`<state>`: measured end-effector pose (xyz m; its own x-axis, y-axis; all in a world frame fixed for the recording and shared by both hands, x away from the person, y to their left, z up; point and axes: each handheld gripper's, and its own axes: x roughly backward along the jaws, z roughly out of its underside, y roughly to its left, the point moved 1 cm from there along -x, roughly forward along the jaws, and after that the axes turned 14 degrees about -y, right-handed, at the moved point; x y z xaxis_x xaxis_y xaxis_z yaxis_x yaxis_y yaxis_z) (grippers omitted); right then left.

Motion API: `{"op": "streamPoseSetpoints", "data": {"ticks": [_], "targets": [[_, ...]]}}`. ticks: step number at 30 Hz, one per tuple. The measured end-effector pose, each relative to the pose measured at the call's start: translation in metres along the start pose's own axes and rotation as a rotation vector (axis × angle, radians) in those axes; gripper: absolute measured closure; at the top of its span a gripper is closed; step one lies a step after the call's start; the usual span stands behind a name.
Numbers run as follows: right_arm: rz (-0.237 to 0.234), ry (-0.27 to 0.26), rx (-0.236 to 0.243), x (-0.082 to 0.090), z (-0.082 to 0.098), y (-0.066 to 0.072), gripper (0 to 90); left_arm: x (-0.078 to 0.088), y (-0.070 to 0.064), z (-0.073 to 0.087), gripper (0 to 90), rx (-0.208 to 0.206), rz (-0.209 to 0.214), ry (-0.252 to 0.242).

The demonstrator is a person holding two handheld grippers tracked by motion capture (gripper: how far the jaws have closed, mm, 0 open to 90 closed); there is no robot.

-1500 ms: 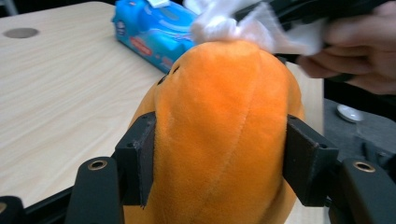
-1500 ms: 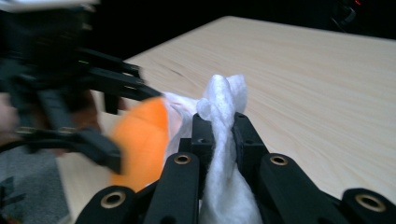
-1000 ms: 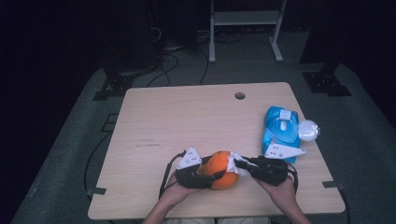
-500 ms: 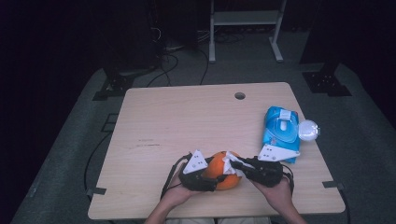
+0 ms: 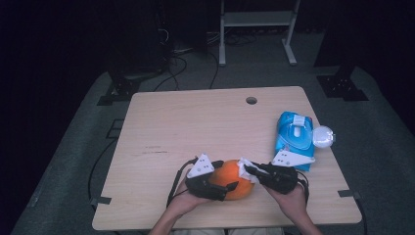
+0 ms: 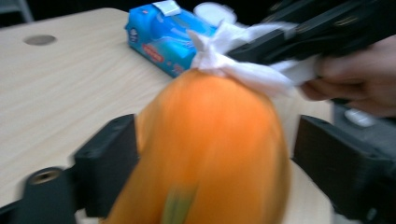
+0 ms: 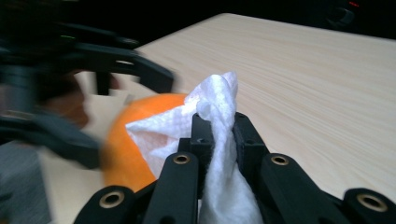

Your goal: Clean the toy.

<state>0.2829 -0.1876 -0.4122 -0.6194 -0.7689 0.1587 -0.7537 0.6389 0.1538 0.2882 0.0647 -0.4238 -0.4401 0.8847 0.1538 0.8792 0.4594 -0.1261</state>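
The blue wipes pack [image 5: 294, 138] carries a label [image 6: 154, 50] too blurred to read. Well apart from the pack, toward the person, the orange [image 5: 234, 179] lies on the table [image 5: 195, 122]. The left gripper [image 5: 221, 182] has just been opening its jaws; they stand wide, one on each side of the orange, not pressing it. The right gripper [image 5: 248, 169] is clamped on a white wipe [image 7: 215, 121], which rests against the orange's top.

No legible txt; blue wipes pack [image 6: 163, 39] label too blurry.
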Motion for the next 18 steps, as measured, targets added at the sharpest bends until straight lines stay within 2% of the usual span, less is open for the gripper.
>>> {"op": "streamPoseSetpoints", "data": {"ticks": [2, 4, 7, 8, 10, 13, 15, 16, 18], "targets": [[0.015, -0.003, -0.034, 0.003, 0.001, -0.008, 80.4, -0.003, 0.003, 0.006, 13.6, -0.019, -0.025, 0.034], [-0.007, -0.012, -0.037, 0.003, -0.001, -0.003, 80.4, -0.006, 0.004, 0.013, 16.0, -0.019, -0.012, 0.047], [-0.064, -0.023, -0.001, 0.000, -0.006, 0.014, 80.3, -0.005, 0.000, 0.010, 29.8, -0.060, -0.021, 0.038], [-0.086, -0.024, 0.011, -0.001, -0.008, 0.019, 80.3, -0.004, -0.002, 0.008, 32.7, -0.057, -0.020, 0.036], [-0.079, -0.016, 0.044, -0.003, -0.008, 0.024, 80.3, 0.001, -0.003, 0.002, 36.0, -0.049, -0.006, 0.022], [-0.031, -0.002, 0.013, -0.002, -0.003, 0.009, 80.3, 0.006, -0.001, -0.003, 37.4, -0.033, 0.002, -0.010], [-0.004, 0.021, -0.034, -0.003, 0.005, -0.002, 80.3, 0.004, -0.001, -0.002, 34.1, -0.044, -0.021, 0.010], [-0.009, 0.018, -0.054, -0.004, 0.007, -0.003, 80.3, 0.002, -0.001, 0.001, 32.5, -0.051, -0.027, 0.024], [-0.039, 0.002, -0.040, -0.005, 0.003, 0.005, 80.3, -0.001, -0.002, 0.004, 31.0, -0.054, -0.023, 0.023]]}}
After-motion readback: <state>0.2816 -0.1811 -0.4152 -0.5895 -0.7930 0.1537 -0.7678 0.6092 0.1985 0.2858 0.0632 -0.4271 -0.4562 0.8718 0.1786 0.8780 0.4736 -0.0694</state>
